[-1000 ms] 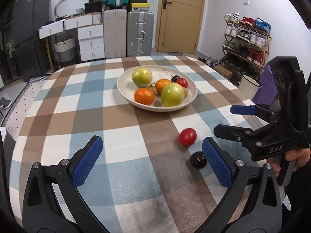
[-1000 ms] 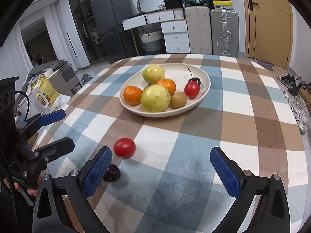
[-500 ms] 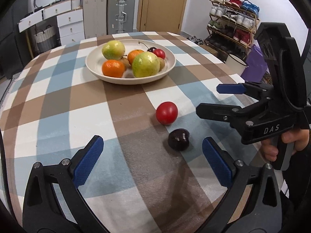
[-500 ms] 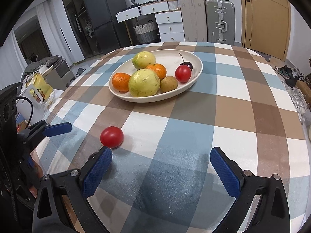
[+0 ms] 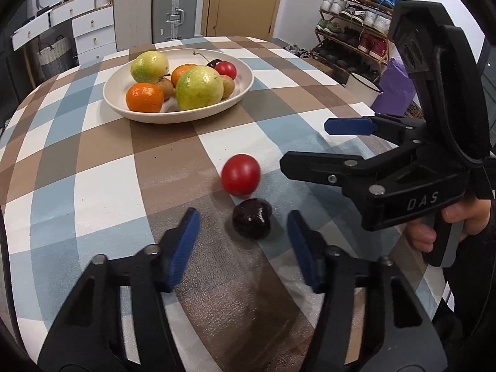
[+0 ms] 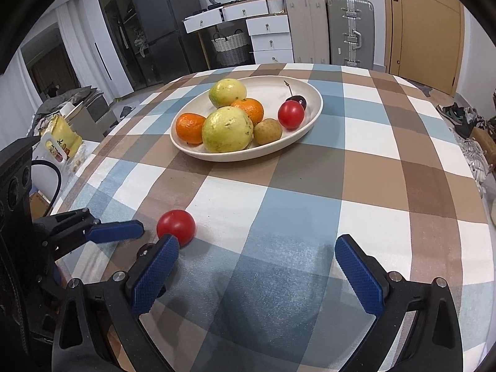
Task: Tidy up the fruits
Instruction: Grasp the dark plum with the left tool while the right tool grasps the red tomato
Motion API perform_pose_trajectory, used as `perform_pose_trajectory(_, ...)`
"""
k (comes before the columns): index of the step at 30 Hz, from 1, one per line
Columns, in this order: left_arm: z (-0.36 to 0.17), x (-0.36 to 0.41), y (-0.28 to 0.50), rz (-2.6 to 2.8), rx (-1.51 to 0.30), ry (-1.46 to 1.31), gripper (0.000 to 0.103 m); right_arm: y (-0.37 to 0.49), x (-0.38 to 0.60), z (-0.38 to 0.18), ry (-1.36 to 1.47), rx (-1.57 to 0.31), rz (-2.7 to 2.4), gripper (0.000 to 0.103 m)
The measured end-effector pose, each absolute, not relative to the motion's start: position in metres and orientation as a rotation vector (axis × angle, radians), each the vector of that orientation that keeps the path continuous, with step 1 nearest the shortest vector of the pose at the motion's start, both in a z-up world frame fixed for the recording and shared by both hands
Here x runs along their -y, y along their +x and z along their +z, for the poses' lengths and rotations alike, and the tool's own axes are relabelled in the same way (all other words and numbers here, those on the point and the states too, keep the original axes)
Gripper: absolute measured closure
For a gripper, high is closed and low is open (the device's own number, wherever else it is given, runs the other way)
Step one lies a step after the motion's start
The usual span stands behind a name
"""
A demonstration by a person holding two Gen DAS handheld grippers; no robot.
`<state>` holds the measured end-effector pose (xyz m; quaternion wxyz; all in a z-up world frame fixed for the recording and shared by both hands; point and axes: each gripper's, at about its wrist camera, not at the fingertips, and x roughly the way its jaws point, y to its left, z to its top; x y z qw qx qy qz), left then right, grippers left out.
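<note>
A dark cherry [image 5: 251, 222] lies on the checked tablecloth, with a red tomato [image 5: 240, 174] just beyond it. My left gripper [image 5: 242, 218] is low over the cloth and its jaws are closing. The cherry sits between the blue pads, which stand clear of it on both sides. My right gripper [image 5: 307, 144] hovers open at the right, held by a hand. In the right wrist view the right gripper [image 6: 256, 243] is open with nothing in it, and the tomato [image 6: 176, 227] is by its left finger, which hides the cherry. A cream plate [image 5: 241, 93] holds guavas, oranges, a tomato and a cherry.
The plate's rim [image 6: 316, 105] lies past the middle of the round table. The table edge runs close behind both grippers. Suitcases [image 6: 350, 31], white drawers and a shoe rack [image 5: 356, 15] stand around the room.
My left gripper came down and forward to the dark cherry, and its jaws narrowed from wide open to either side of it. The right gripper stayed about where it was.
</note>
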<state>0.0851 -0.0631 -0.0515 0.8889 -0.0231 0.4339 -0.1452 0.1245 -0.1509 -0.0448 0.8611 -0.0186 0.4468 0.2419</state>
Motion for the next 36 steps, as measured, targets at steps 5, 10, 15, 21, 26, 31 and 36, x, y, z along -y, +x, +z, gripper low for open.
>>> perform_pose_trajectory(5, -0.051, 0.061, 0.083, -0.341, -0.896, -0.075, 0.081, 0.124, 0.153, -0.046, -0.04, -0.945, 0.498, 0.001)
perform_pose_trajectory(10, -0.043, 0.057, 0.078, -0.362, -0.866, -0.095, 0.081, 0.124, 0.151, -0.045, -0.043, -0.949, 0.495, 0.001)
perform_pose_trajectory(15, -0.032, 0.039, 0.075, -0.334, -0.833, -0.124, 0.081, 0.123, 0.144, -0.043, -0.061, -0.955, 0.507, 0.0)
perform_pose_trajectory(21, -0.02, 0.01, 0.073, -0.262, -0.796, -0.162, 0.081, 0.119, 0.124, -0.044, -0.106, -0.969, 0.55, 0.001)
perform_pose_trajectory(26, -0.016, -0.009, 0.071, -0.218, -0.778, -0.187, 0.081, 0.115, 0.097, -0.047, -0.186, -0.967, 0.585, 0.002)
perform_pose_trajectory(31, -0.014, -0.02, 0.07, -0.171, -0.765, -0.188, 0.081, 0.114, 0.084, -0.05, -0.212, -0.968, 0.602, 0.009)
perform_pose_trajectory(36, -0.014, -0.025, 0.07, -0.141, -0.761, -0.18, 0.081, 0.115, 0.078, -0.053, -0.232, -0.972, 0.61, 0.023)
